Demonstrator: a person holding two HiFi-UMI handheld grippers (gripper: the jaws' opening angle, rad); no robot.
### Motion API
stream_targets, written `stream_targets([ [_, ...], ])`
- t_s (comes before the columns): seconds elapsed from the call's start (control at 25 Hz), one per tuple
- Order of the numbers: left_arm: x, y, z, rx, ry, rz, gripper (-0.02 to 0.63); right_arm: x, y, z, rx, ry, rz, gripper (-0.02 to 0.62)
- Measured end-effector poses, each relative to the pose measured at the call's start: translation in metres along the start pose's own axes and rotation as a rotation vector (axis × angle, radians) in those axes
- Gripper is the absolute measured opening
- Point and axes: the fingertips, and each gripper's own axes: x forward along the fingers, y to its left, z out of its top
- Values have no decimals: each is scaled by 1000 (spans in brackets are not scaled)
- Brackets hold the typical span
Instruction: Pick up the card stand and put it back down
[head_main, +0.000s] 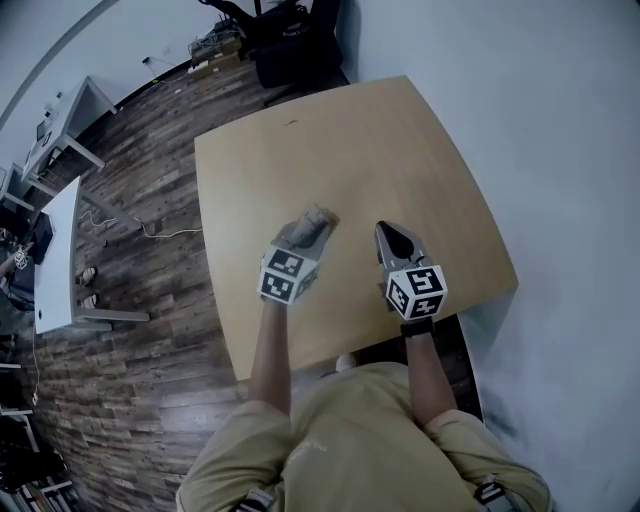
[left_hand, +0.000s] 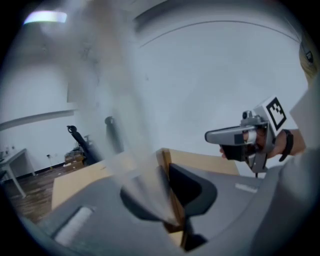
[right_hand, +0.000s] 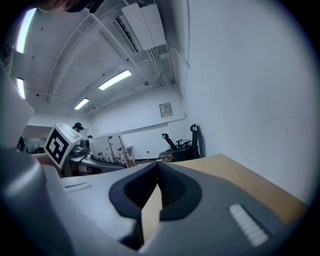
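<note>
The card stand is a clear plastic piece, held above the light wooden table by my left gripper, which is shut on it. In the left gripper view the card stand is a blurred see-through sheet rising up and to the left from the closed jaws of the left gripper. My right gripper hovers just to the right of it, shut, with nothing between its fingers. In its own view the right gripper has its pads meeting at the tips. It also shows in the left gripper view as the right gripper, off to the right.
The table's right edge runs along a white wall. A dark office chair stands beyond the far edge. White desks stand on the wood floor to the left. The person's torso is at the near edge.
</note>
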Motion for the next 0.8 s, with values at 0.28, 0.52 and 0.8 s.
stream_targets([
  [0.28, -92, -13, 23, -25, -173, 207, 37, -40, 54, 30, -58, -85, -1, 5],
  [0.52, -138, -29, 35, -28, -334, 314, 37, -62, 88, 34, -94, -120, -12, 5],
  [0.8, -167, -47, 42, -45, -443, 379, 35, -86, 101, 26, -126, -101, 2, 5],
])
